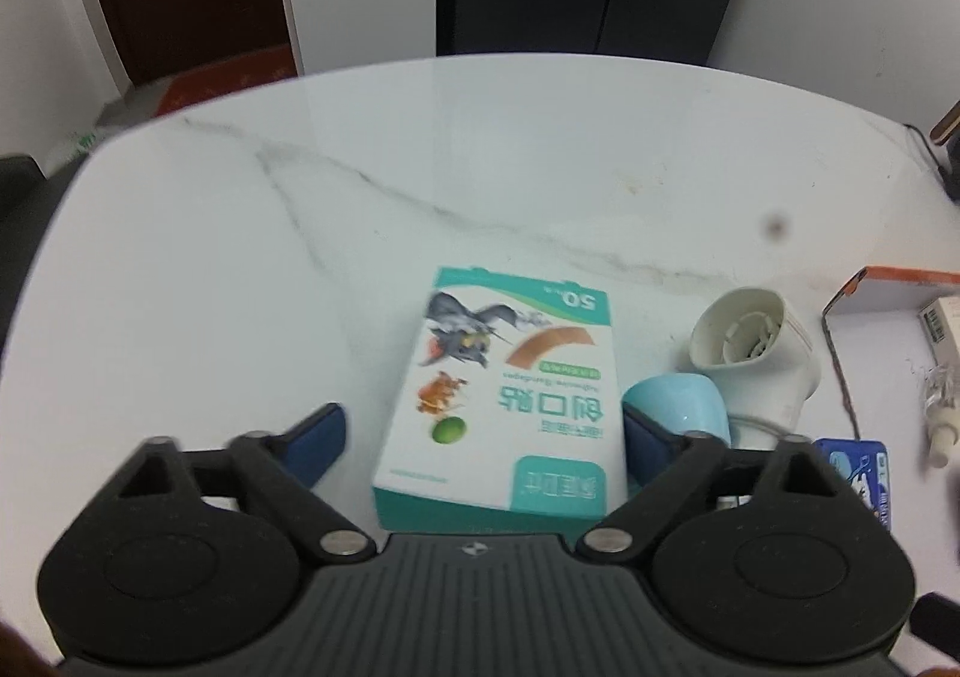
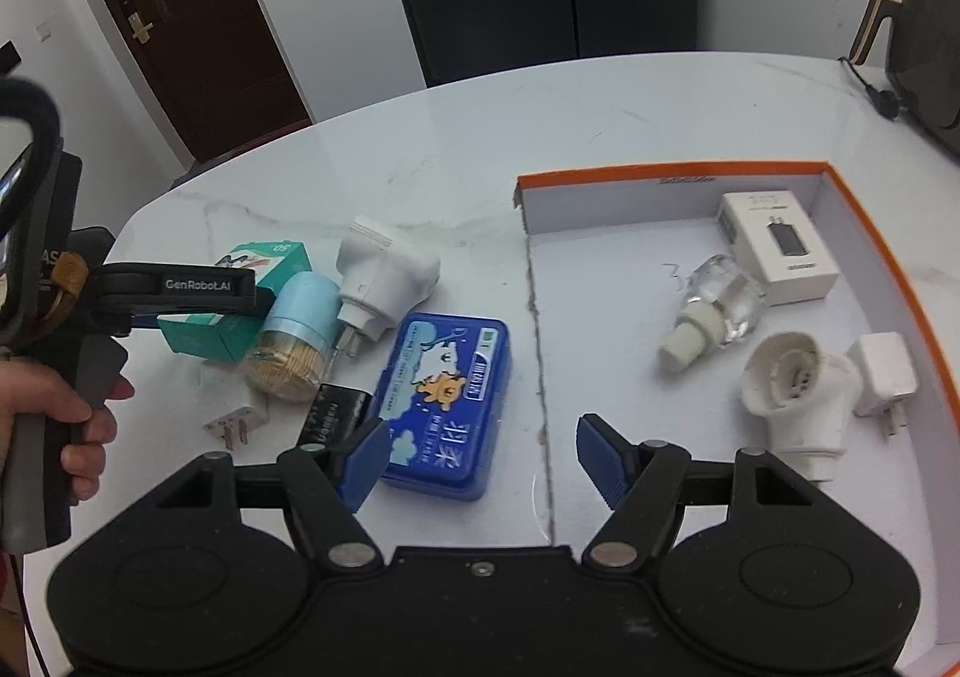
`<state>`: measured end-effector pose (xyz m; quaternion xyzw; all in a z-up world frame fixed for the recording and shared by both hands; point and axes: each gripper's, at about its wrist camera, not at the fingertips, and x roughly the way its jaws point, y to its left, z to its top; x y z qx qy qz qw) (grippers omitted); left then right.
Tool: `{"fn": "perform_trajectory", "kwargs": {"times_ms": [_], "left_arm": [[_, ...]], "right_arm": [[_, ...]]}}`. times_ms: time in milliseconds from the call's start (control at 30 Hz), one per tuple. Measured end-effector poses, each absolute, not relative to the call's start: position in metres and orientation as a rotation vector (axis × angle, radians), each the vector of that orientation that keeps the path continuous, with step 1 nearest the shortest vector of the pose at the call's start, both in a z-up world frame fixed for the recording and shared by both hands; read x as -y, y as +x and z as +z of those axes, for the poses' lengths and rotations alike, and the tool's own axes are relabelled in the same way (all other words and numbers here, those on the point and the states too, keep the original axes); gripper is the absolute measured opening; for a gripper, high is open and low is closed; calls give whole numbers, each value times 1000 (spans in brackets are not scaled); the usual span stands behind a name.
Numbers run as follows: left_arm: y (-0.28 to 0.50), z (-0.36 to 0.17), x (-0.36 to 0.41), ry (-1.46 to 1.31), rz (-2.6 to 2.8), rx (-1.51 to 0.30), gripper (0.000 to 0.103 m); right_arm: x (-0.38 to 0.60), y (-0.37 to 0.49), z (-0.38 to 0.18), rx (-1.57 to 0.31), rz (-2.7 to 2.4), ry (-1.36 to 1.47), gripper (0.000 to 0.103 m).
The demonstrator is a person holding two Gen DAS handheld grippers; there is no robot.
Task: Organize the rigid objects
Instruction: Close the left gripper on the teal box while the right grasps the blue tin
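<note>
From the left wrist, the left tongs point(image 1: 483, 428) stand open astride a box of plasters point(image 1: 504, 395) lying flat on the white marble counter point(image 1: 360, 197). The left pad is clear of the box; the right pad point(image 1: 648, 437) sits just at the box's edge, and whether it touches cannot be told. Just right of the box lie a pale blue toothpick jar point(image 1: 678, 401) on its side and a white plug adapter point(image 1: 756, 353). A blue tin point(image 1: 858, 467) shows at the right, and the corner of an orange-rimmed tray point(image 1: 888, 281) beyond it.

From the right wrist, the right tongs point(image 2: 480, 455) hang open with nothing between them, above the counter point(image 2: 480, 137) at the near left edge of the tray point(image 2: 660, 173). The left pad point(image 2: 366, 461) hovers over the blue tin point(image 2: 444, 401). Inside the tray lie a white charger box point(image 2: 780, 251), a clear bottle point(image 2: 714, 311), a white lamp socket point(image 2: 798, 395) and a small white charger point(image 2: 888, 383). Left of the tray, on the counter, are the plug adapter point(image 2: 384, 275), the toothpick jar point(image 2: 294, 335), a loose plug point(image 2: 234, 425), a black block point(image 2: 333, 416) and the plaster box point(image 2: 264, 257), with the left tongs point(image 2: 180, 293) around it, held by a hand point(image 2: 66, 413).
</note>
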<state>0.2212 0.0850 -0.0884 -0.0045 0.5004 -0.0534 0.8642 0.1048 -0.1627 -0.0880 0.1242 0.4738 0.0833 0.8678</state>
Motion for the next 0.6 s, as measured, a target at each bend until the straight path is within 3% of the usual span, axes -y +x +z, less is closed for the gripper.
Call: {"fn": "perform_trajectory", "kwargs": {"times_ms": [33,67,533,600], "left_arm": [[221,-90,-87,-28,-122,-1054,74],[220,-90,-89,-37,-122,-1055,73],[152,-47,-131,-94,-41,-919,72],[138,-44,-134,-101,-26,-914,72]], "right_arm": [[160,107,-90,-999,172,260,82],[157,109,-92,-1005,172,262,82],[121,154,-123,-1103,105,290,83],[118,158,-129,-1109,87,277,77]]}}
